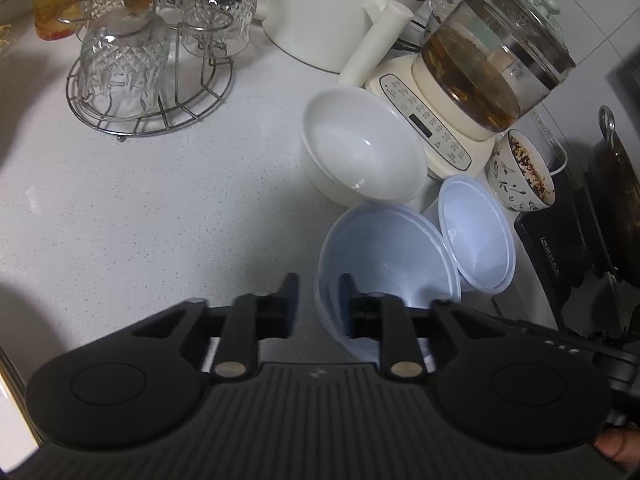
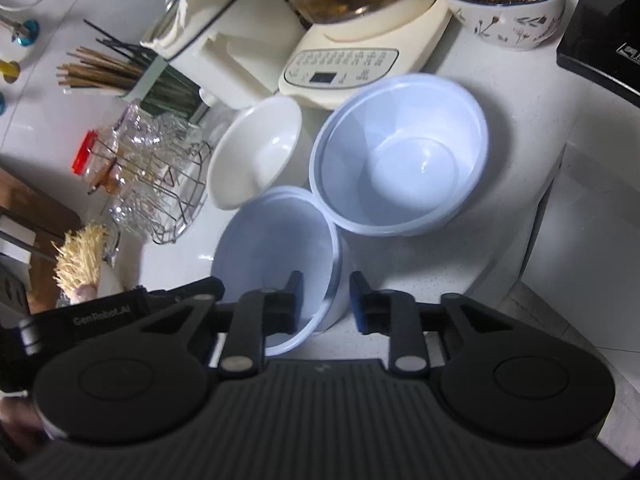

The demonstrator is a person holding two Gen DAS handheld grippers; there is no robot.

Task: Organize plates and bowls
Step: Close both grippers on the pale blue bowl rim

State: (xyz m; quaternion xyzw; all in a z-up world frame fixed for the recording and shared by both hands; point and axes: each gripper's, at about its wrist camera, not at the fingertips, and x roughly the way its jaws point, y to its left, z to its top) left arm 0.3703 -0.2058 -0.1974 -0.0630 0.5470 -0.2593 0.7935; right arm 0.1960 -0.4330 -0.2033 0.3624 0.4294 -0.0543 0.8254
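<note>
Bowls (image 1: 360, 148) number four; left tool (image 1: 319, 292) and right tool (image 2: 326, 292) clamp one plastic bowl (image 1: 384, 256).

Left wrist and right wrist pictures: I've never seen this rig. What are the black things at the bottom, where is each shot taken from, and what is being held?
There is no robot here. A person holds a two-finger clamp in each hand, and a wide-angle camera on each clamp looks forward along its fingers. The black shapes at the bottom of each picture are the clamp itself.

One picture shows the left gripper, the other the right gripper. Both are closed on opposite sides of the rim of the same pale blue translucent plastic bowl, one finger inside and one outside.

On the white speckled countertop there are also a second pale blue plastic bowl, a white ceramic bowl, a cream electric kettle base with a glass pot, a flower-patterned bowl of dark grains and a wire rack of cut-glass tumblers.
</note>
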